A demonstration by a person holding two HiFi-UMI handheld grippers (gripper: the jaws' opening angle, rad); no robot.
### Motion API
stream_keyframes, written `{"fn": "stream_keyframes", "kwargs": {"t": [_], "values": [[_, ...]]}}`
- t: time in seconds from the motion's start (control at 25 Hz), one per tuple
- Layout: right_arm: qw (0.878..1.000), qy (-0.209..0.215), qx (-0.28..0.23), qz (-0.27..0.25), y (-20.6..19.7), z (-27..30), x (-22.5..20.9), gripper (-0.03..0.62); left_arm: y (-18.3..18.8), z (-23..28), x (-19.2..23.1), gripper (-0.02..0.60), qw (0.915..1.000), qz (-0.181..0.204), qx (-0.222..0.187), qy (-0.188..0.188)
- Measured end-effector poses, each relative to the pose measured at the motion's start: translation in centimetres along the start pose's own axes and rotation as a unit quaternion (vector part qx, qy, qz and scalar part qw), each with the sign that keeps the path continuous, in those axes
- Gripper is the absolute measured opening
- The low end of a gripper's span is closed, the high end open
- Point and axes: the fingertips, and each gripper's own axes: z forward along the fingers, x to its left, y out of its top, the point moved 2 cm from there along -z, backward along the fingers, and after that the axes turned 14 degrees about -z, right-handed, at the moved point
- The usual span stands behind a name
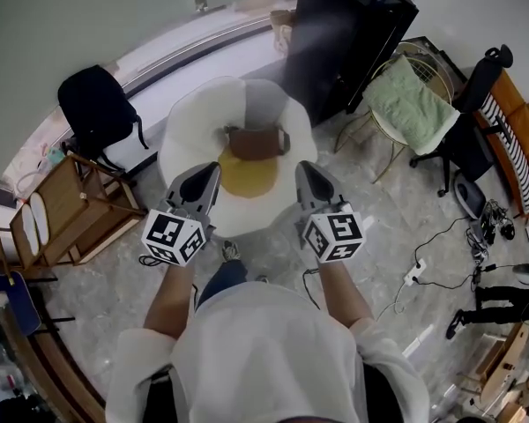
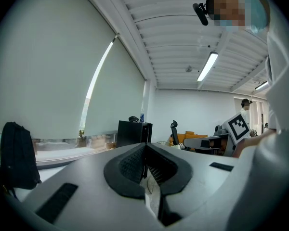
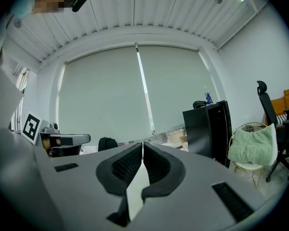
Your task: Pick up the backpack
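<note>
Backpack (image 1: 97, 108), long axis upright, lies ahead and leftward of the left hand-held gripper (image 1: 207, 176), nearer it than the right hand-held gripper (image 1: 307, 173); both closed, empty.

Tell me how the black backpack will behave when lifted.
The backpack looks like soft fabric, so it will probably sag. It stands upright and plump, so it may hold some weight. Its loose strap could swing.
</note>
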Motion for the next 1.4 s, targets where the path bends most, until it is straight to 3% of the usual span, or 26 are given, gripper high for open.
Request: {"fn": "stream_keyframes", "kwargs": {"t": [0.76, 1.0, 1.4], "values": [[0.999, -0.046, 0.005, -0.001, 0.9, 10.6, 0.6, 0.031, 3.1, 5.7, 10.0, 0.031, 0.9984, -0.001, 0.024, -0.052], [0.999, -0.046, 0.011, 0.003, 0.3, 12.2, -0.8, 0.031, 2.8, 7.6, 11.0, 0.031, 0.9983, -0.006, 0.032, -0.049], [1.000, -0.006, 0.012, -0.001, -0.4, 16.2, -6.6, 0.031, 3.4, 13.2, 11.1, 0.031, 0.9999, -0.007, 0.009, -0.007]]}}
